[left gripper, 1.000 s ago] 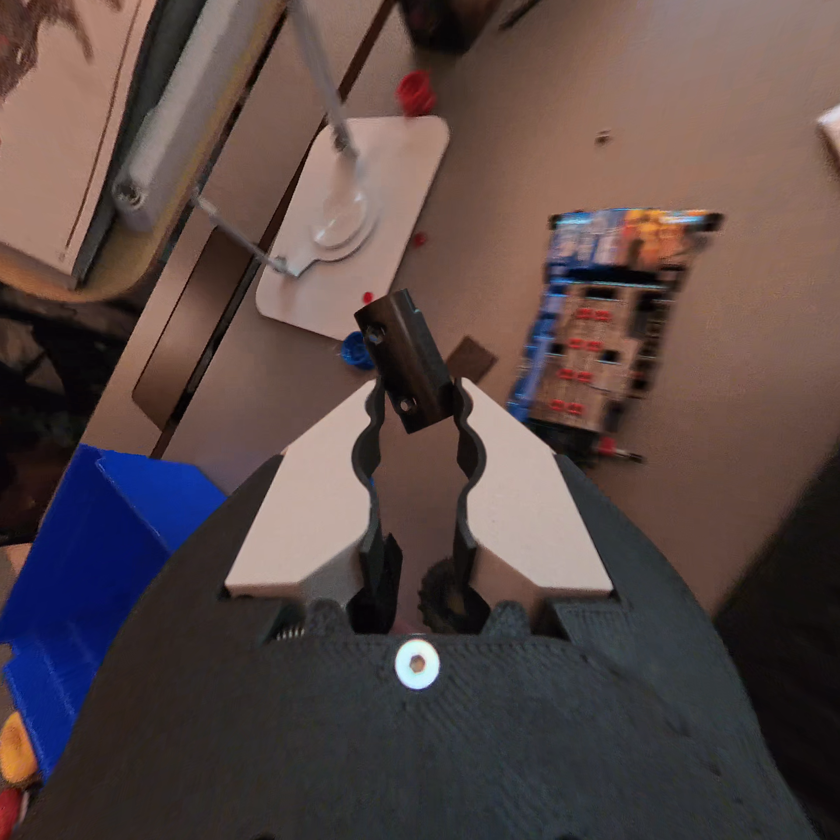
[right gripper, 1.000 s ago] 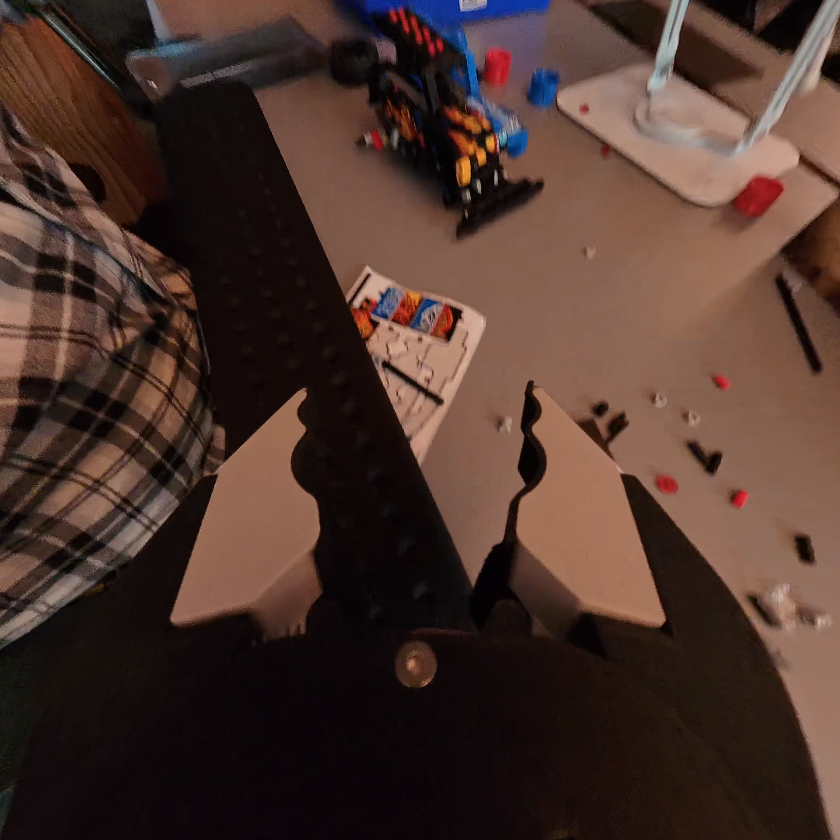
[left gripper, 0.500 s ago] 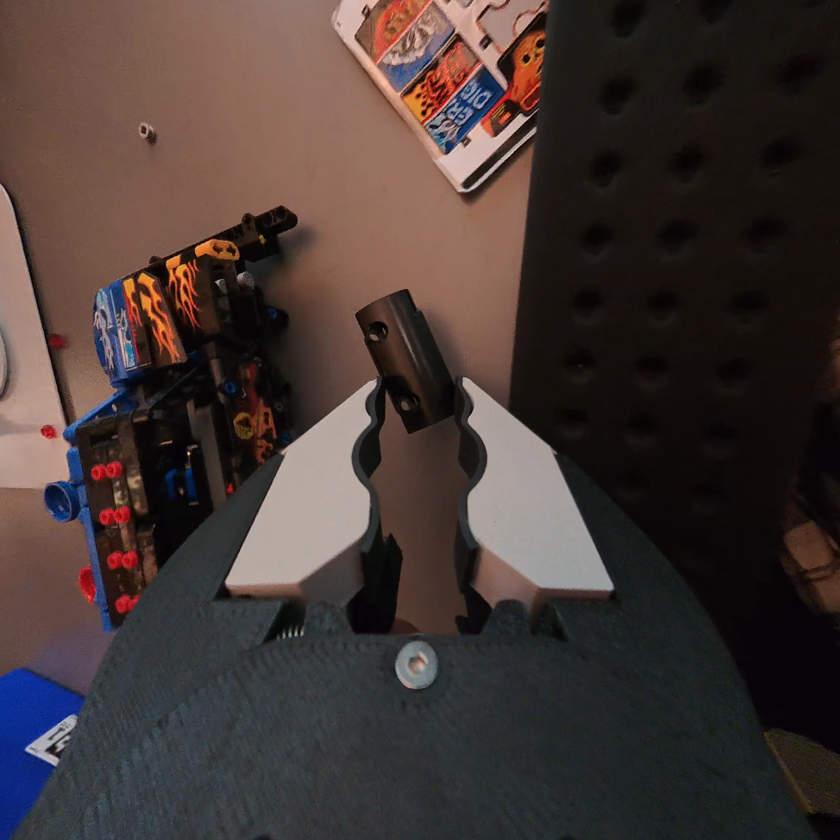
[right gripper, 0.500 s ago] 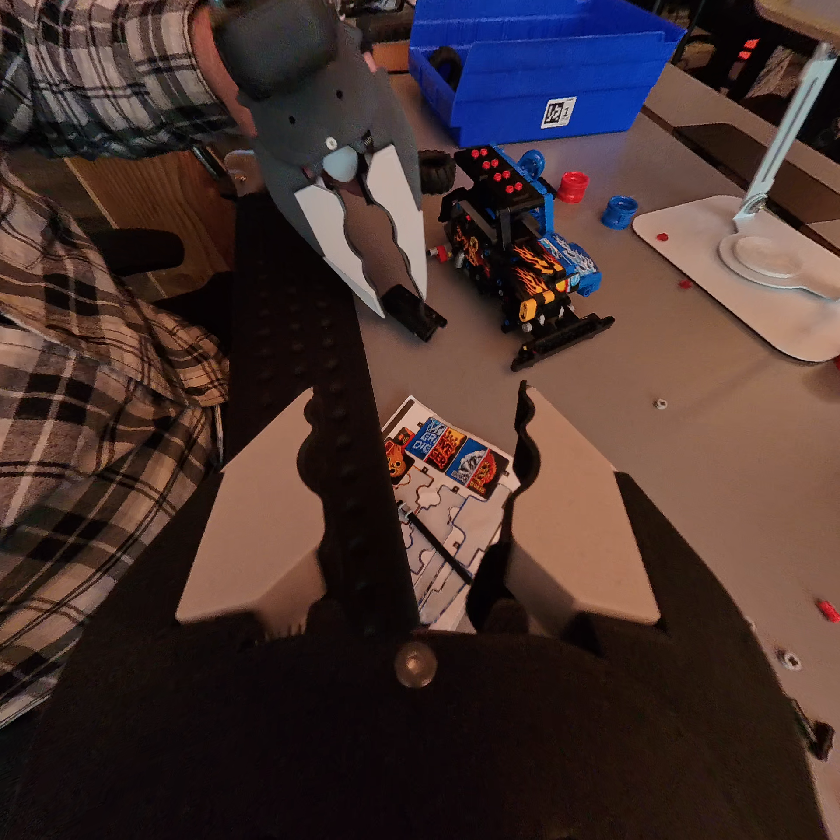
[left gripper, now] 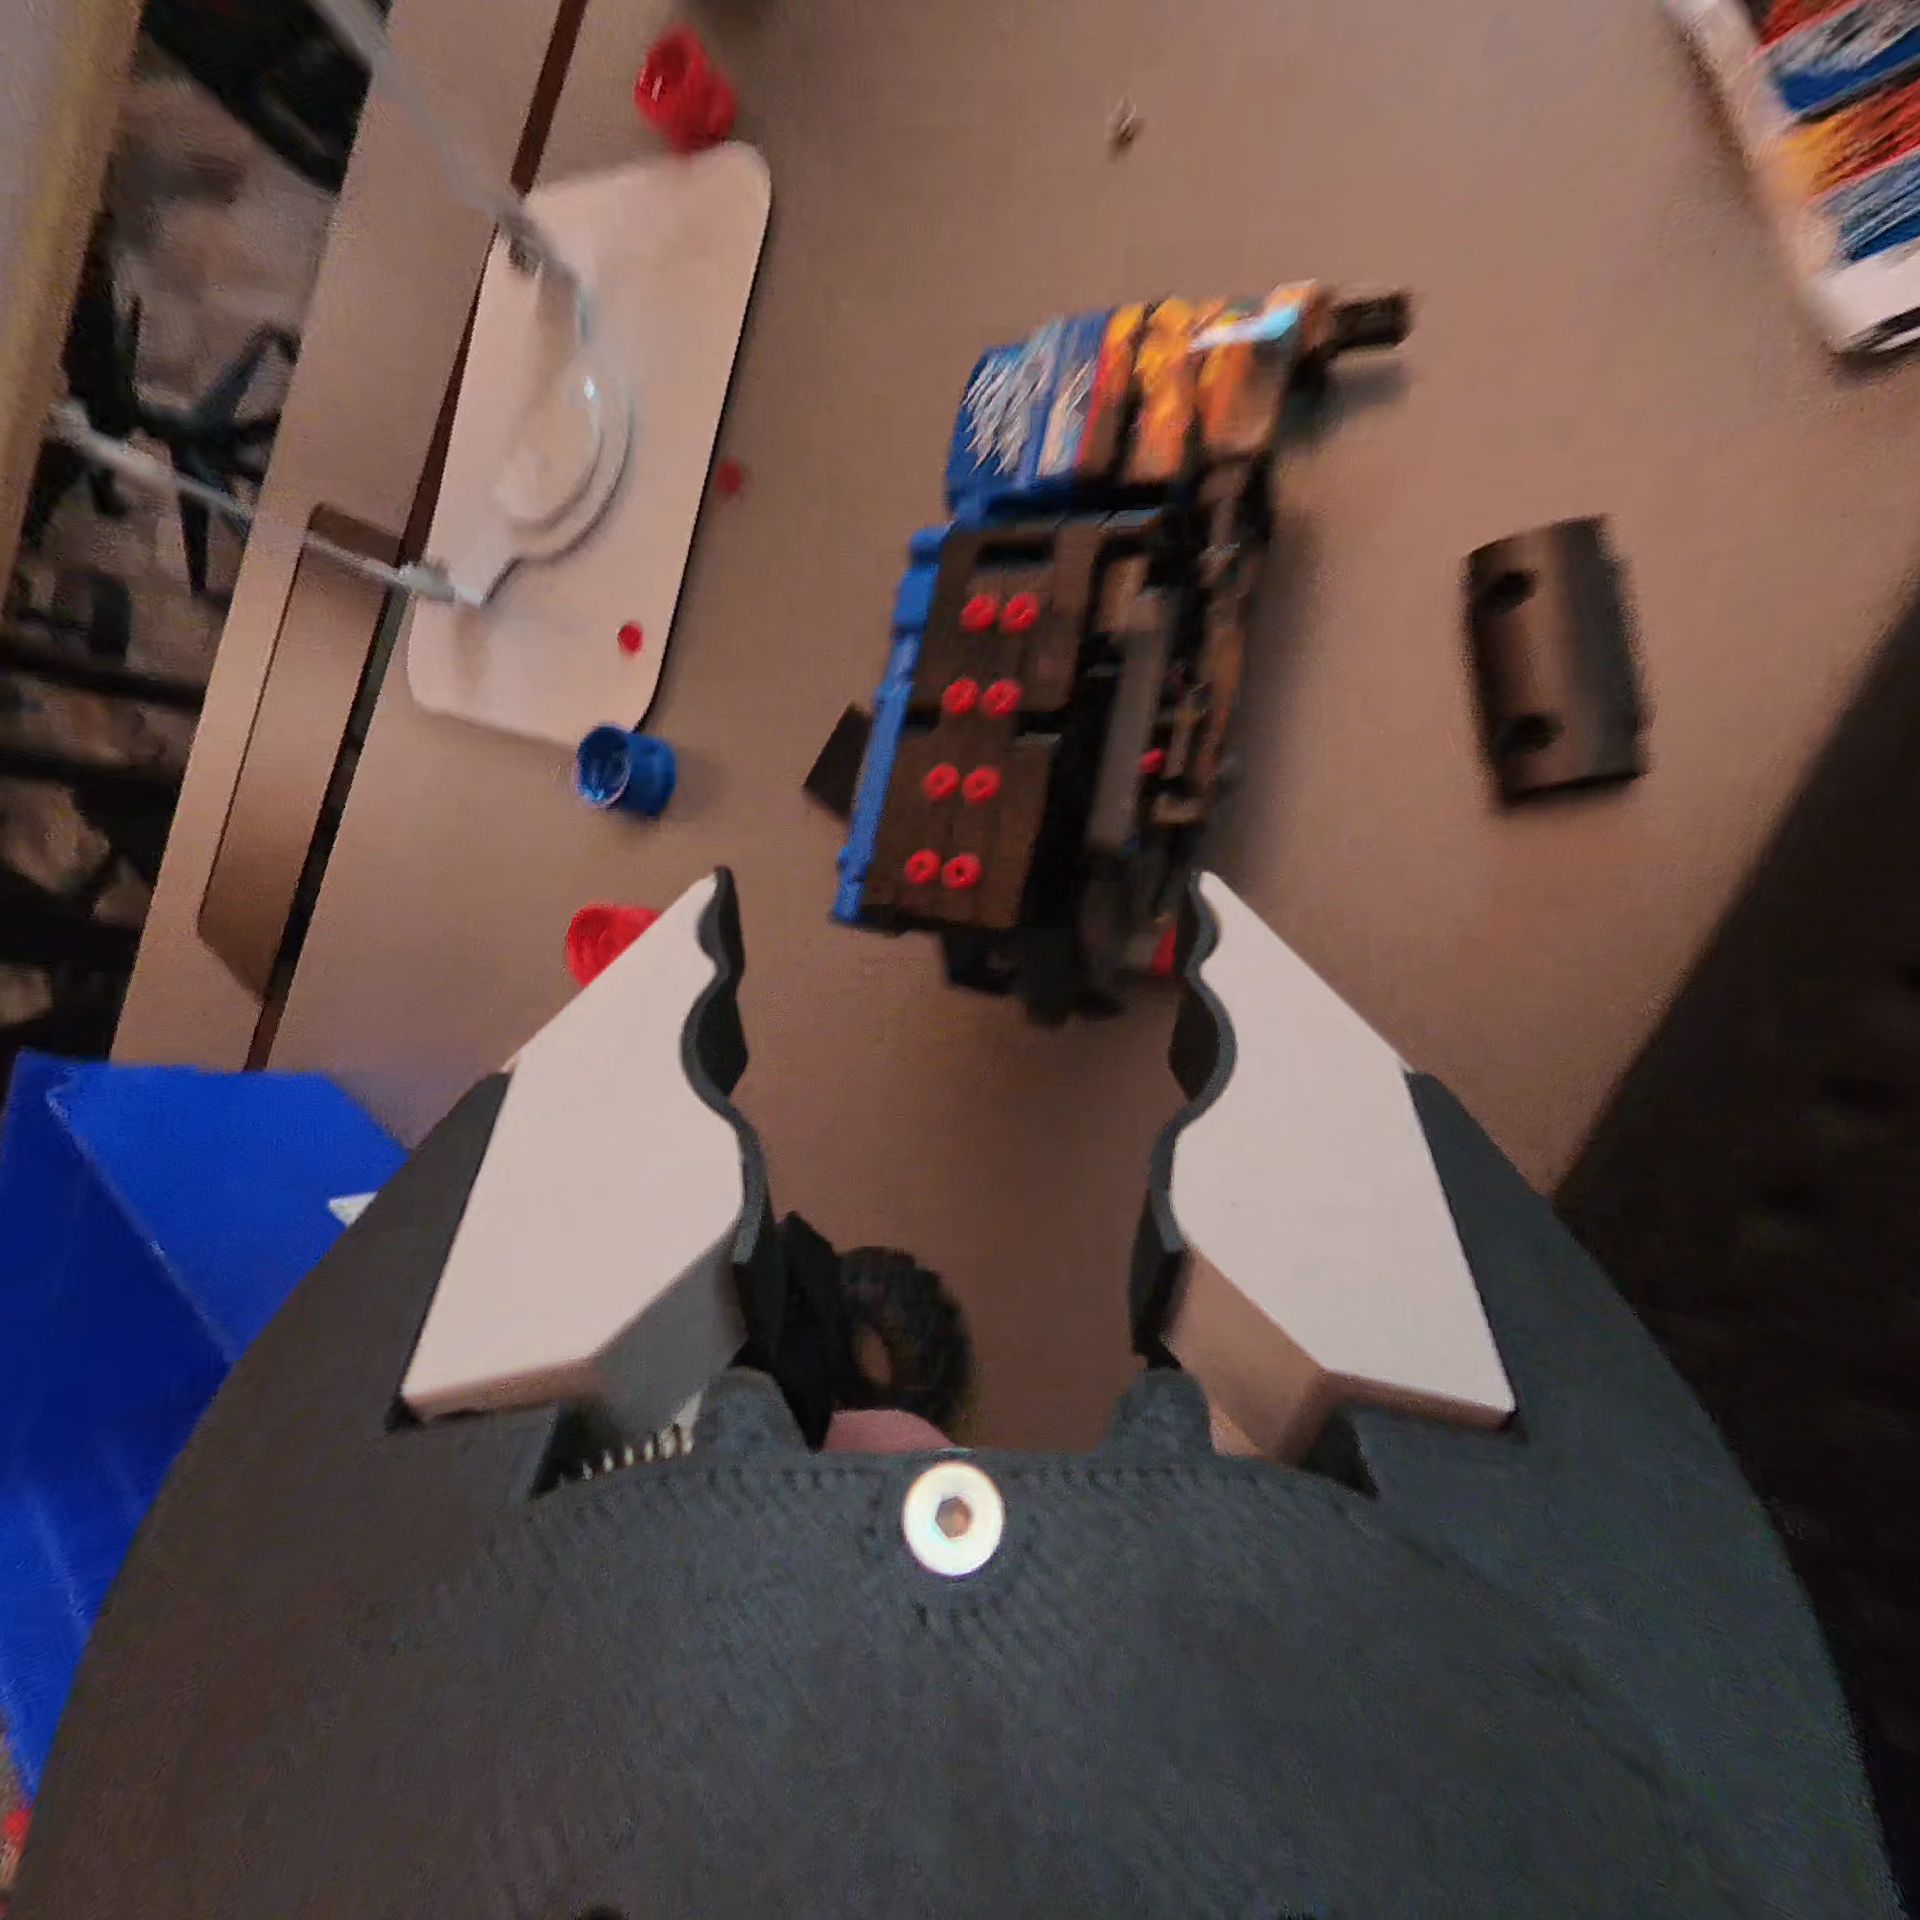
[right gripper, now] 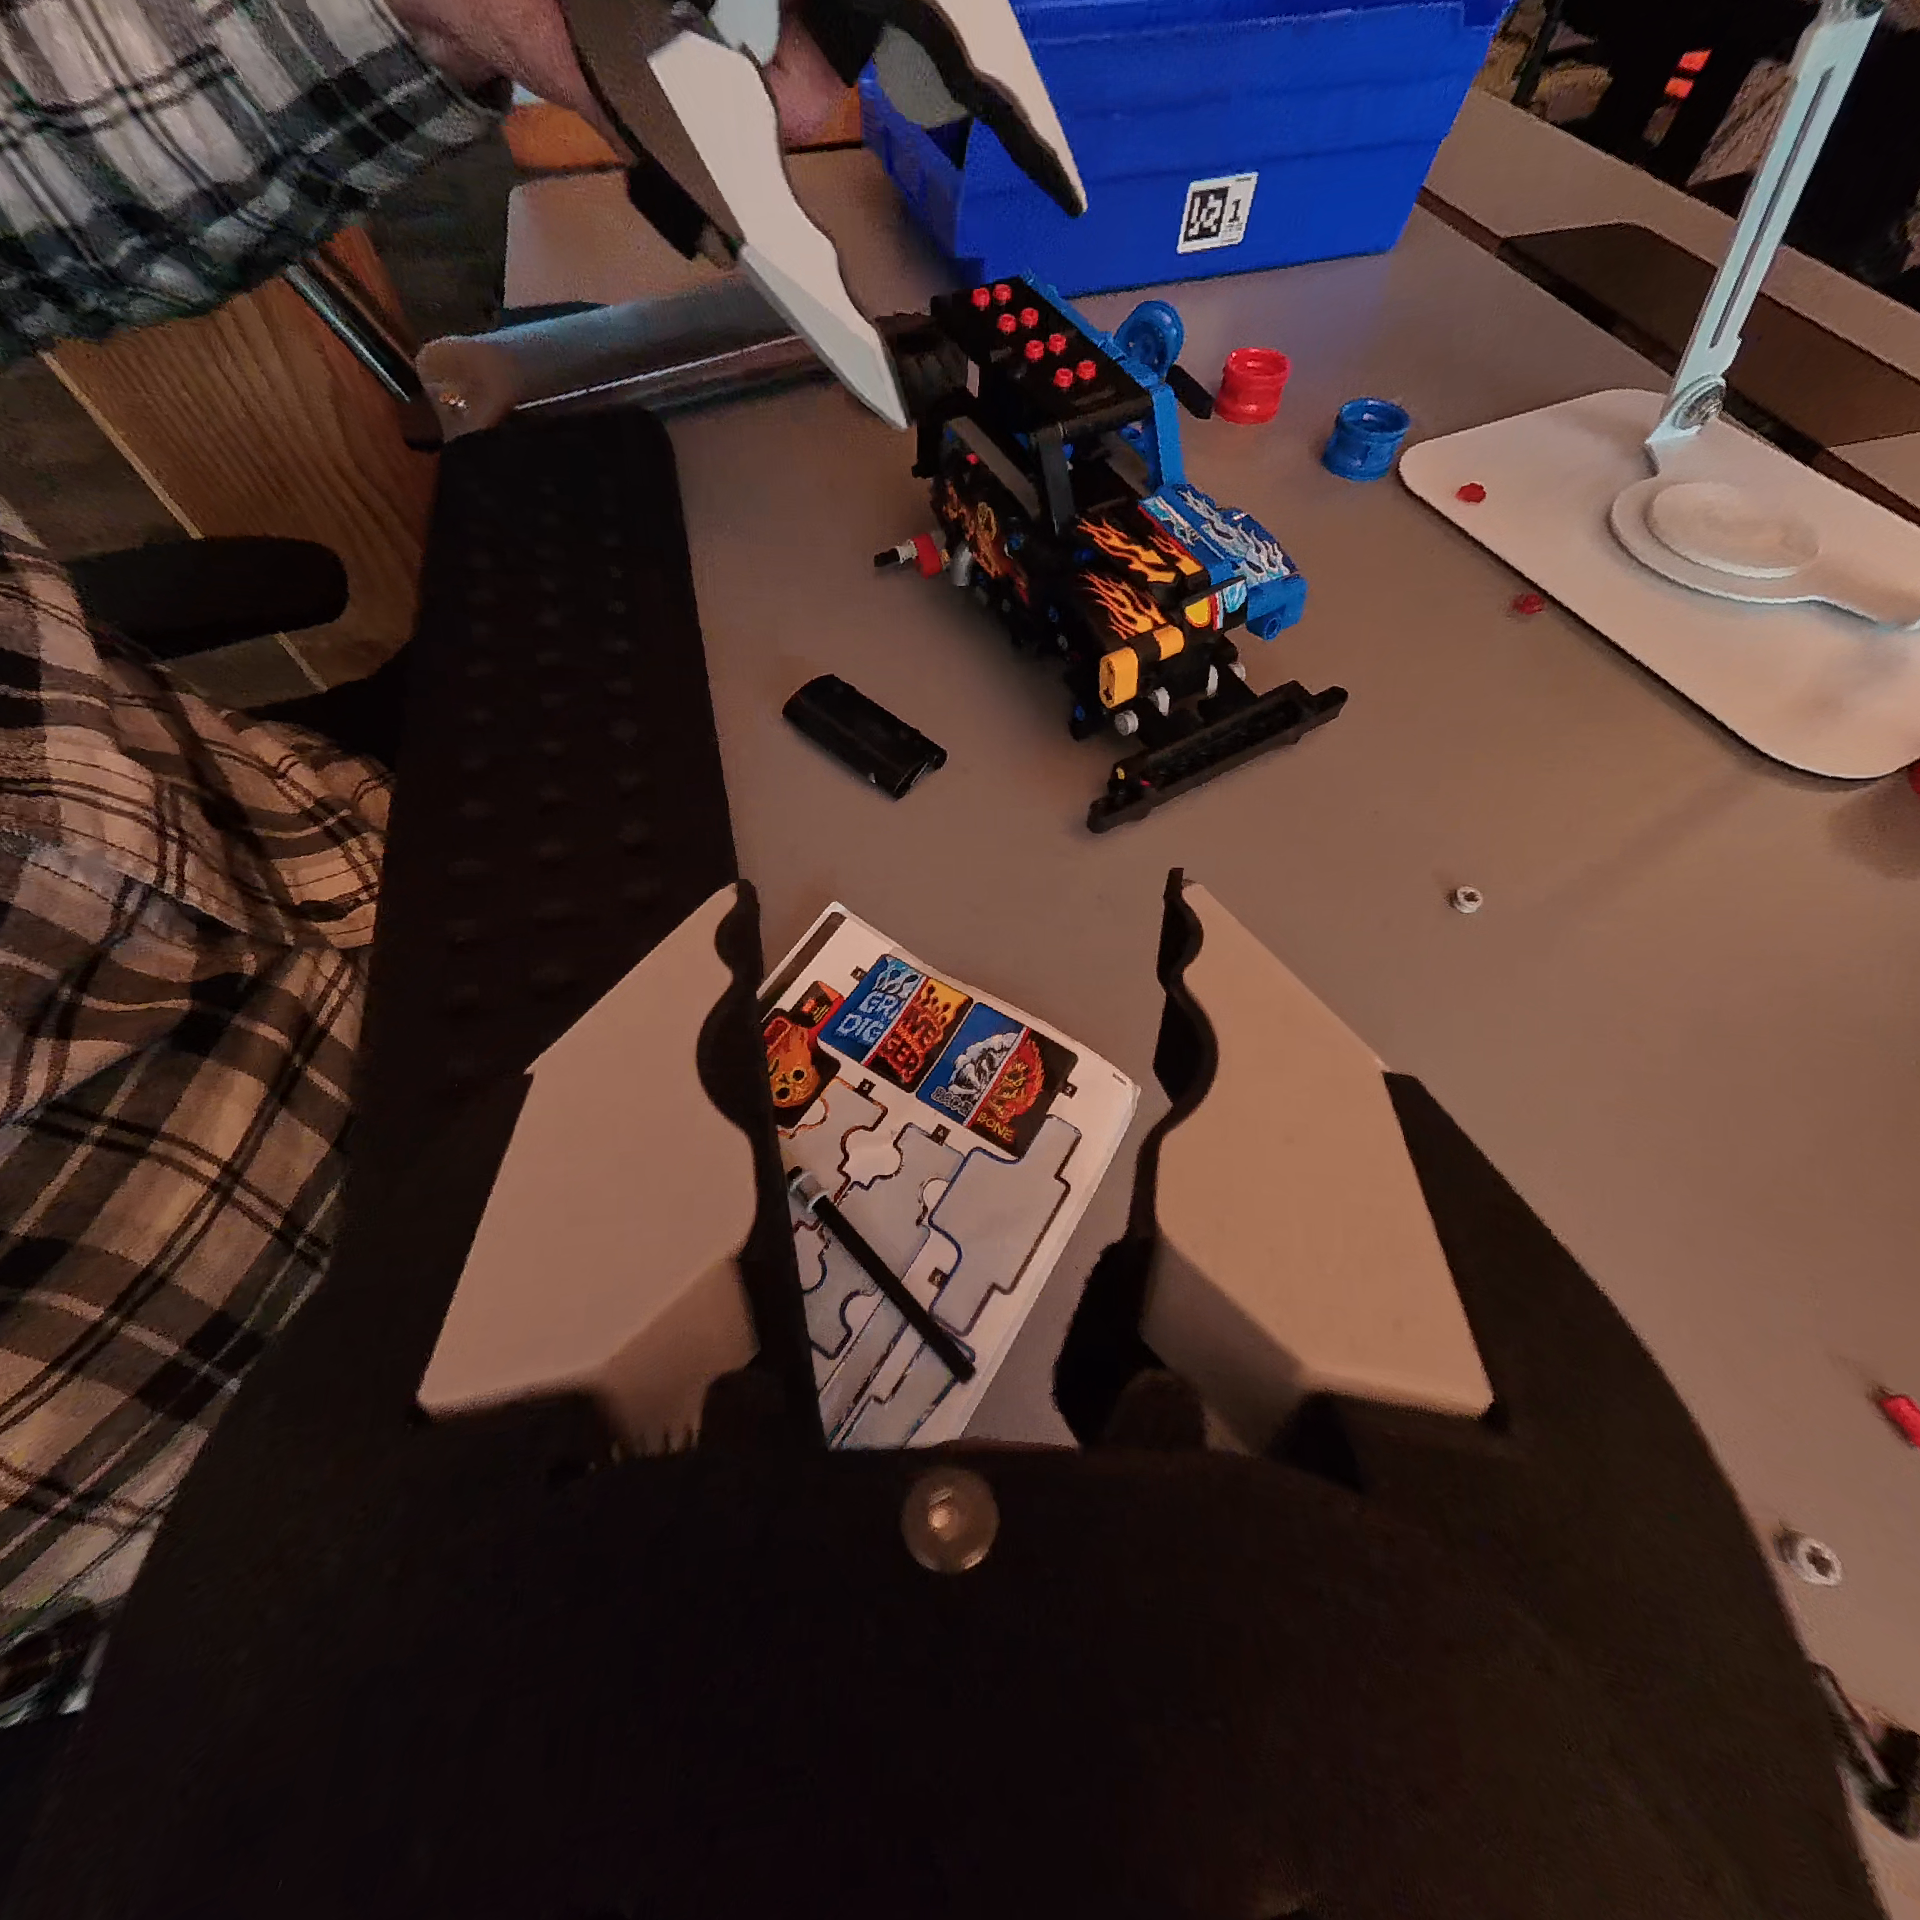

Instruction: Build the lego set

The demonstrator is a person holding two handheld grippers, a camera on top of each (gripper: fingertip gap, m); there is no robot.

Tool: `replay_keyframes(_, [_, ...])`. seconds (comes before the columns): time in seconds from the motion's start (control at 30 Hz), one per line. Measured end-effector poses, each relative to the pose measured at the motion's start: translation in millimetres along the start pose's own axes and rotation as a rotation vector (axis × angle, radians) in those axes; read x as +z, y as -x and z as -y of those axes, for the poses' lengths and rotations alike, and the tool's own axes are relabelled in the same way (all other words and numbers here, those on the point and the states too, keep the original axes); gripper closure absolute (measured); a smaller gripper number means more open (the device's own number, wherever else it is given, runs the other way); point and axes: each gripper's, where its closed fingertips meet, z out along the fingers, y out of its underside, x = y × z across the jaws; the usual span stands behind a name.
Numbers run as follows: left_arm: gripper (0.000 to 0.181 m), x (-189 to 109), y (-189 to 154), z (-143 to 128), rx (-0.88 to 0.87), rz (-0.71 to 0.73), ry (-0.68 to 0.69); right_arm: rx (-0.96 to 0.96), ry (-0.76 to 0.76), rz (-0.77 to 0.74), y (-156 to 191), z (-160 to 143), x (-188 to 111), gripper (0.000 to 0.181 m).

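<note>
The part-built lego truck (right gripper: pixel 1101 520), black and blue with flame stickers and red pins, stands on the grey table (right gripper: pixel 1455 1039); it also shows in the left wrist view (left gripper: pixel 1070 665). A black curved lego panel (right gripper: pixel 862 736) lies on the table beside it, at right in the left wrist view (left gripper: pixel 1553 657). My left gripper (left gripper: pixel 961 914) is open and empty above the truck's rear; it also shows from afar in the right wrist view (right gripper: pixel 883 156). My right gripper (right gripper: pixel 956 914) is open and empty over the sticker sheet (right gripper: pixel 935 1143), which has a thin black axle (right gripper: pixel 883 1278) on it.
A blue bin (right gripper: pixel 1174 135) stands behind the truck. Red (right gripper: pixel 1252 384) and blue (right gripper: pixel 1363 438) wheel hubs lie near a white stand base (right gripper: pixel 1662 582). A black perforated mat (right gripper: pixel 551 727) runs along the table's near edge. Small loose parts are scattered at right. A person's plaid sleeve (right gripper: pixel 156 935) is at left. There is about 25 cm between the tips of the two grippers. The white stand base (right gripper: pixel 1662 582) lies some 25 cm from my left tips, 30 cm from my right tips. It is also in sight in the left wrist view (left gripper: pixel 634 428).
My left gripper opened and let go of the black curved panel, which now lies on the table beside the truck. The left gripper has since swung over the truck's rear.
</note>
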Motion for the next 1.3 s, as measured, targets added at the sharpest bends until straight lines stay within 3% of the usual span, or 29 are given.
replay_keyframes(0.13, [0.108,18.8,-8.0,-8.1,-0.088,-0.137,-0.034,0.03,-0.026,0.007,-3.5,-7.5,3.6,0.109])
replay_keyframes(0.27, [0.117,23.1,-10.5,2.3,-0.08,-0.102,-0.103,0.03,-0.046,0.009,-3.8,-9.1,3.2,0.111])
replay_keyframes(0.5, [0.118,12.5,-18.9,24.6,0.365,0.33,-0.144,0.031,-0.055,-0.021,-12.5,-12.3,0.3,0.113])
replay_keyframes(0.53, [0.127,9.5,-21.2,28.1,0.412,0.379,-0.163,0.03,-0.056,-0.021,-12.4,-12.5,0.0,0.113])
replay_keyframes(0.7, [0.128,7.1,-34.2,36.2,0.529,0.467,-0.191,0.025,-0.052,-0.016,-11.1,-14.2,0.9,0.113])
replay_keyframes(0.97, [0.128,13.1,-30.5,40.1,0.5,0.439,-0.181,0.026,-0.034,-0.02,-11.6,-17.9,3.0,0.113])
replay_keyframes(1.3, [0.127,40.7,-11.7,48.6,0.229,0.141,-0.099,0.027,-0.058,-0.08,-22.6,-15.4,0.5,0.091])
